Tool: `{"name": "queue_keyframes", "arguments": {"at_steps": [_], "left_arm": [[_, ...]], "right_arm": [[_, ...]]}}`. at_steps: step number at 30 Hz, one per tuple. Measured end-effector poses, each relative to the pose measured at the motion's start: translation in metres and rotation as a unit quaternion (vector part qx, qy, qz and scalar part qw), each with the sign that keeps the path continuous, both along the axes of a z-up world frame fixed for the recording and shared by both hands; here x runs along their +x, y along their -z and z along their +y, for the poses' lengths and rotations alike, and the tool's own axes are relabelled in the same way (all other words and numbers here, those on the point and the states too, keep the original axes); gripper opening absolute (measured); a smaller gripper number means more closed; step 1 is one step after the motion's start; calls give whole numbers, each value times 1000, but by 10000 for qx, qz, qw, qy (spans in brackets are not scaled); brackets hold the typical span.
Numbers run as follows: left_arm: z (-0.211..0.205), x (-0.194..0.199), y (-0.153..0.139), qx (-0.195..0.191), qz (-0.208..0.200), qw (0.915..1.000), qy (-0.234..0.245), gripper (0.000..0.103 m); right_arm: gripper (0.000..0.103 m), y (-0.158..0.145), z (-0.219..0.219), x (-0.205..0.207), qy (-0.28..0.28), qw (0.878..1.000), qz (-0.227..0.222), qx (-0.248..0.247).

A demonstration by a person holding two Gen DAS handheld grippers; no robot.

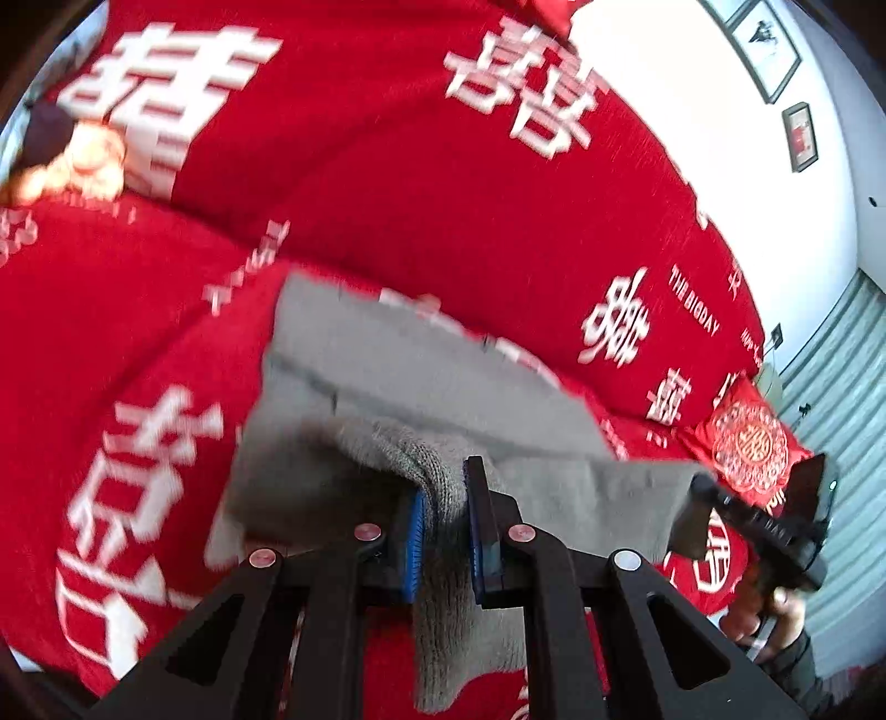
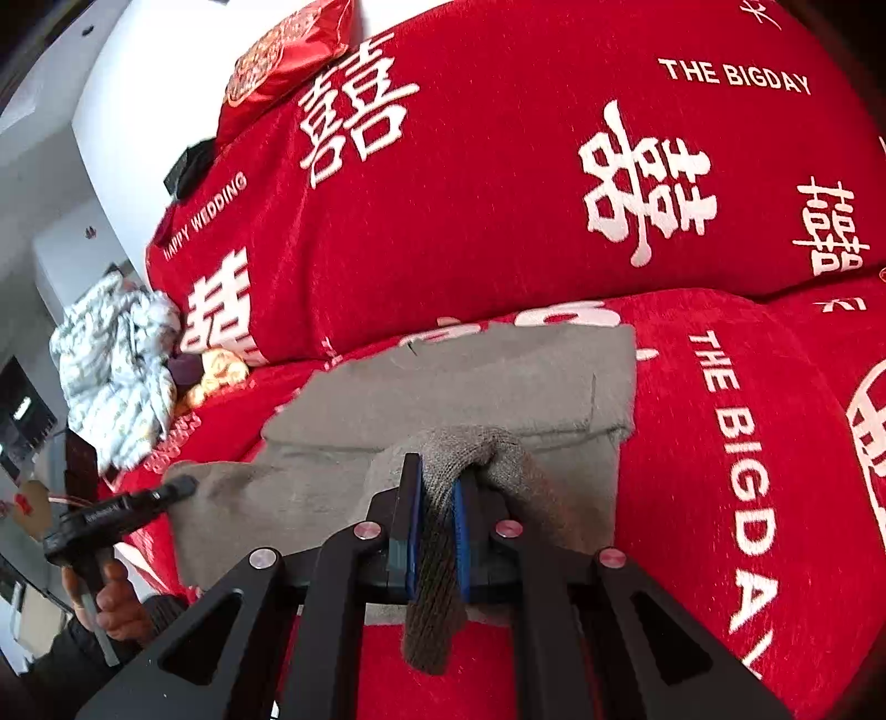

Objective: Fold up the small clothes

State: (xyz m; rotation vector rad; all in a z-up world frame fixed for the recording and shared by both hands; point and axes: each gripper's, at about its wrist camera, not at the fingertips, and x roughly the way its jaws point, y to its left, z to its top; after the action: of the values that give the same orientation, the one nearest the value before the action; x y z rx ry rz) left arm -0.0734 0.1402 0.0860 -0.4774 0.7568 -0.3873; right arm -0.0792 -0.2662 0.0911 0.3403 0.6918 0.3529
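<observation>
A grey knitted garment [image 1: 421, 382] lies spread on the red sofa cover, its far part flat on the seat; it also shows in the right wrist view [image 2: 487, 382]. My left gripper [image 1: 444, 498] is shut on a bunched near corner of the grey garment, with knit hanging down between the blue pads. My right gripper [image 2: 437, 498] is shut on the other near corner, lifted a little off the seat. Each gripper shows in the other's view, the right gripper at the right [image 1: 703, 490] and the left gripper at the left [image 2: 185, 487], both at the garment's near edge.
The sofa [image 2: 498, 210] has a red cover with white characters on seat and backrest. A red embroidered cushion [image 1: 747, 443] lies at one end. A white patterned cloth pile [image 2: 116, 360] and a small toy [image 1: 83, 155] sit at the other end. Framed pictures [image 1: 767, 47] hang on the wall.
</observation>
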Motion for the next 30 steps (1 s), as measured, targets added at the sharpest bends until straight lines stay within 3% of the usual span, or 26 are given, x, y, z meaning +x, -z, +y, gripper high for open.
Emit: {"name": "queue_keyframes", "arguments": {"at_steps": [4, 11, 30], "left_arm": [[4, 15, -23, 101, -194, 9997, -58, 14], [4, 52, -35, 97, -70, 9997, -199, 14], [-15, 140, -28, 451, 354, 9982, -155, 14]], "right_arm": [[11, -9, -6, 7, 109, 9996, -52, 253], [11, -23, -10, 22, 239, 9991, -120, 320], [11, -30, -18, 101, 560, 9979, 135, 288]]}}
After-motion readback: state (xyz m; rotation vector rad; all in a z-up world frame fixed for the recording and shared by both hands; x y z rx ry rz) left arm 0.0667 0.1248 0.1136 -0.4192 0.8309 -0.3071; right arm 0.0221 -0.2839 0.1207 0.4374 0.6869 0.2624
